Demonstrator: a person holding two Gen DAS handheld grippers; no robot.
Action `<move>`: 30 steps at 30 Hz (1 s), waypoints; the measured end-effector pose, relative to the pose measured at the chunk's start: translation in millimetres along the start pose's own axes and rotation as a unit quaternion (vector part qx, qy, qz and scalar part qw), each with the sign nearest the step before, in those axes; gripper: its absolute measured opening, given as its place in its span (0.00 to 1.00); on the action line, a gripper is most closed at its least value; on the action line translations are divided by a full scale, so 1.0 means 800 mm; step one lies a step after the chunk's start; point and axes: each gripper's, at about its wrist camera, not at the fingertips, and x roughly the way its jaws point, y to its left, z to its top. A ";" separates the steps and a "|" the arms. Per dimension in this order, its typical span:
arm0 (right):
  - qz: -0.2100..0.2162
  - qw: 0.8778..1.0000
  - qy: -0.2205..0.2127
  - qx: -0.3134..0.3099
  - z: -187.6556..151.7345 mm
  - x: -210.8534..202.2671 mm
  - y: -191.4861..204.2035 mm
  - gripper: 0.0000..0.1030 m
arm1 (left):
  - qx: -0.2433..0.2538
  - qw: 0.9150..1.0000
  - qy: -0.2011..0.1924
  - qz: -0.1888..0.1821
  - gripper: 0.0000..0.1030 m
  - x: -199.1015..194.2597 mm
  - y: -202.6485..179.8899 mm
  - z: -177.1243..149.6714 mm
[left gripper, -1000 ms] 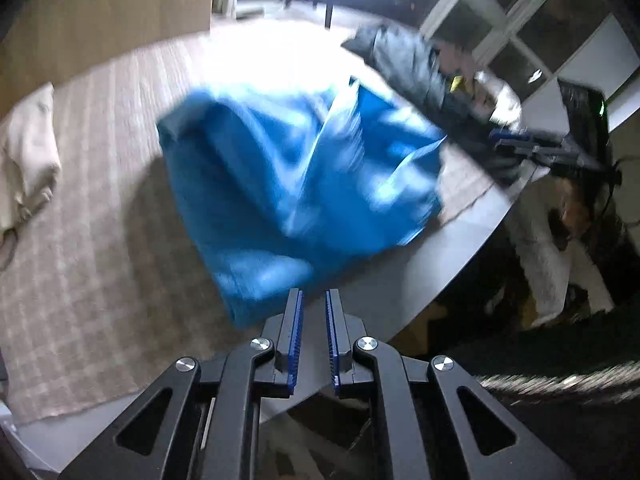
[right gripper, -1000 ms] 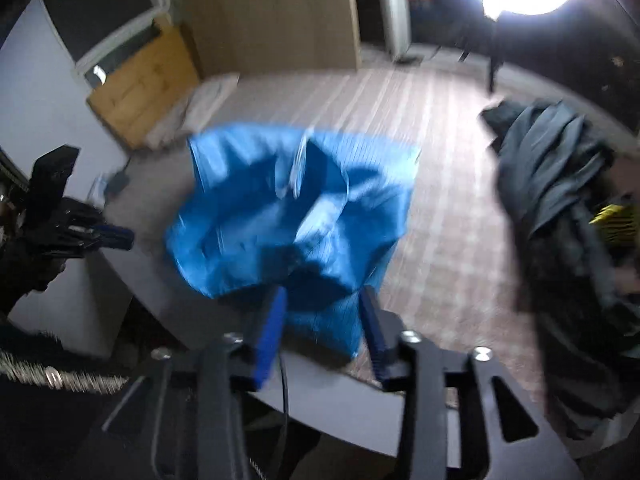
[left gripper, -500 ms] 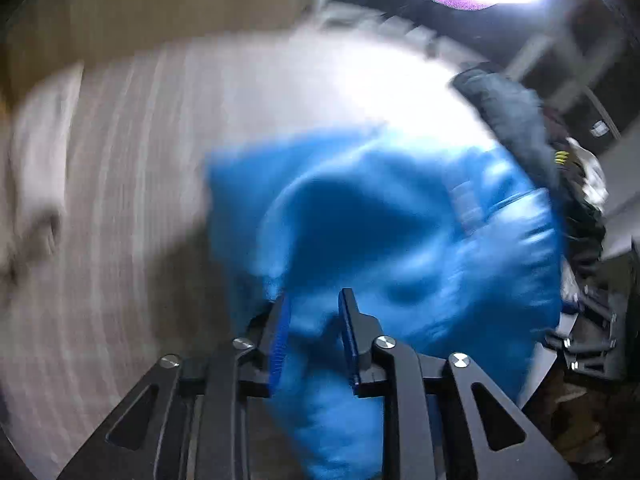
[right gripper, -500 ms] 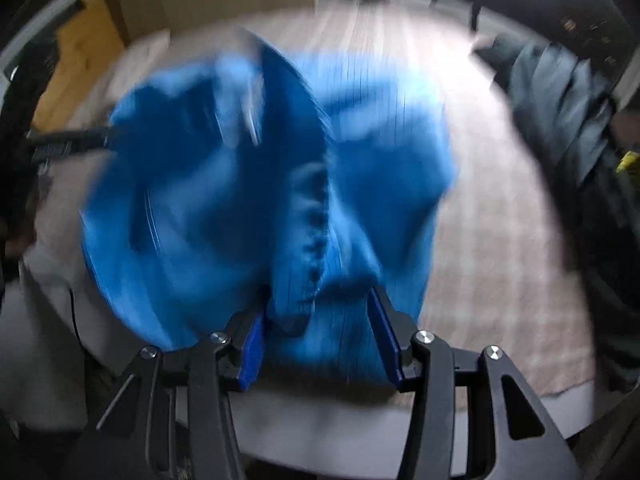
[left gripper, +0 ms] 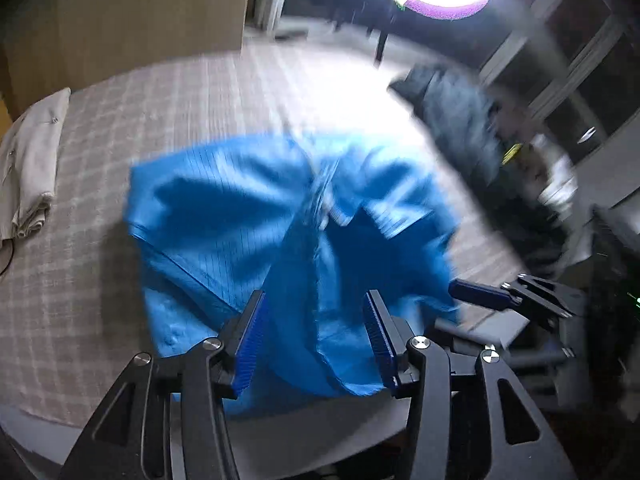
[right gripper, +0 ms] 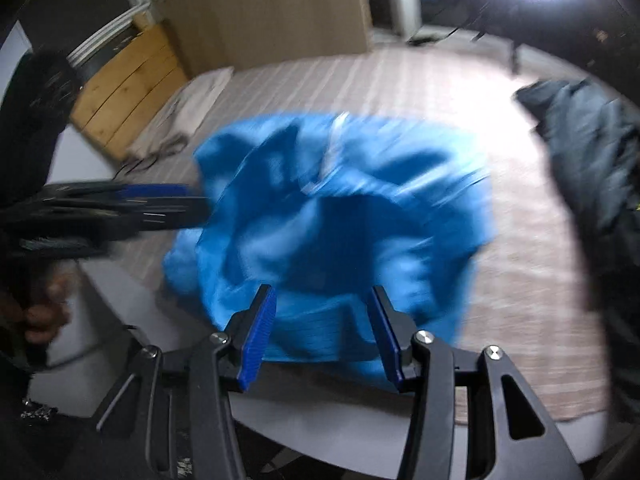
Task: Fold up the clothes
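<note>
So, shirt: the blue shirt (left gripper: 248,220) lies crumpled on the checked cloth (left gripper: 80,280), near the table's near edge, ready for folding.
Left gripper (left gripper: 314,336): jaws opening, letting go; shirt edge sits loose between them.
Right gripper (right gripper: 322,332): jaws apart over the near hem, not pinching.
Dark clothes (right gripper: 588,148): far right, waiting.

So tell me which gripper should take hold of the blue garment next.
Probably the left gripper: a raised fold of the blue garment stands between its opening jaws. The right gripper has open jaws over flatter cloth.
</note>
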 end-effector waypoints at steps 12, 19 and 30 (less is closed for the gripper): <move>0.015 0.936 0.085 -0.342 0.006 0.055 0.075 0.46 | -0.065 0.998 0.021 -0.014 0.04 0.003 0.079 0.011; 0.057 0.896 0.160 -0.410 0.009 0.089 0.077 0.46 | -0.080 0.996 0.021 -0.012 0.04 0.020 0.078 0.016; 0.079 0.939 0.094 -0.322 0.048 0.046 0.035 0.02 | -0.129 0.990 -0.033 -0.044 0.00 -0.011 0.087 0.003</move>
